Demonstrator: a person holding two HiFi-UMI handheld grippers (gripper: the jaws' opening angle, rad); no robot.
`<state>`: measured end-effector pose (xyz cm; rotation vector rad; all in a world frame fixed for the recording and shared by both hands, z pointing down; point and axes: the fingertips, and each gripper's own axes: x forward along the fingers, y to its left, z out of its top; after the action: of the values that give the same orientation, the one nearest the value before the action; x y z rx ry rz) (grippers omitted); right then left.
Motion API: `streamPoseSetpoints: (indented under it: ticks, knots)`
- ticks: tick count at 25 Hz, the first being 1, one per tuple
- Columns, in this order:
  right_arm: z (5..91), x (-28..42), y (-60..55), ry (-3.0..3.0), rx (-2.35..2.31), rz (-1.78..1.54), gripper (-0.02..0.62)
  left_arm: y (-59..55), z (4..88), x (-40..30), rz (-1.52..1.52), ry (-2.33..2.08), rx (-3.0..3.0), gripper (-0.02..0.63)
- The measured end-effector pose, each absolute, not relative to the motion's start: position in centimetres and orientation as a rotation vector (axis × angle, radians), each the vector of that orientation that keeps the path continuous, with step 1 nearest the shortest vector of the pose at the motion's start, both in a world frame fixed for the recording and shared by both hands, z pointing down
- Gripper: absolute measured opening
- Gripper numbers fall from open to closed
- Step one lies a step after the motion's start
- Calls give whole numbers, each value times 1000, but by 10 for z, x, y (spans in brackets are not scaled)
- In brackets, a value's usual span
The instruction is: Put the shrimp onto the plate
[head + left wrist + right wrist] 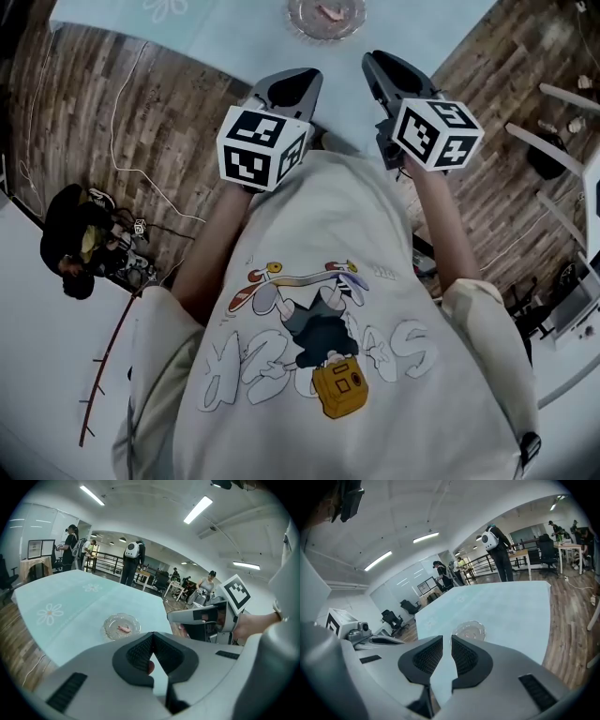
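A pink shrimp (328, 13) lies in a clear glass plate (300, 22) on the pale blue table (206, 33) at the top of the head view. Both grippers are held close to the person's chest, short of the table's near edge. My left gripper (292, 86) has its pads meeting at the tips with nothing held. My right gripper (392, 71) shows only a thin slit between its pads and holds nothing. In the left gripper view the shrimp (124, 629) and plate (111, 620) lie beyond my left gripper (152, 635). The right gripper view shows the plate (469, 630) just past my right gripper (446, 639).
Wooden floor (112, 103) surrounds the table, with a white cable (122, 159) trailing on it. A person in dark clothes (70, 239) crouches at the left. White frames and gear (562, 122) stand at the right. Several people and desks fill the room beyond the table.
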<state>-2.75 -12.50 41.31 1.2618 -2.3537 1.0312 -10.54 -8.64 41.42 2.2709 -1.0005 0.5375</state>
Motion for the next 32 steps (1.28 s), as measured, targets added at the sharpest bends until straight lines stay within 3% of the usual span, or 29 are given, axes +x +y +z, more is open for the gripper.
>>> streamPoseSetpoints:
  ticks: [15, 27, 32]
  knots:
    - [369, 44, -53, -2468, 1249, 883, 74, -38, 363, -40, 517, -1059, 2372, 8]
    - [304, 41, -7, -2681, 1193, 545, 54, -11, 327, -27, 475, -1223, 2384, 8]
    - [288, 43, 8, -2725, 1170, 550, 54, 16, 304, -11, 433, -1260, 2424, 8]
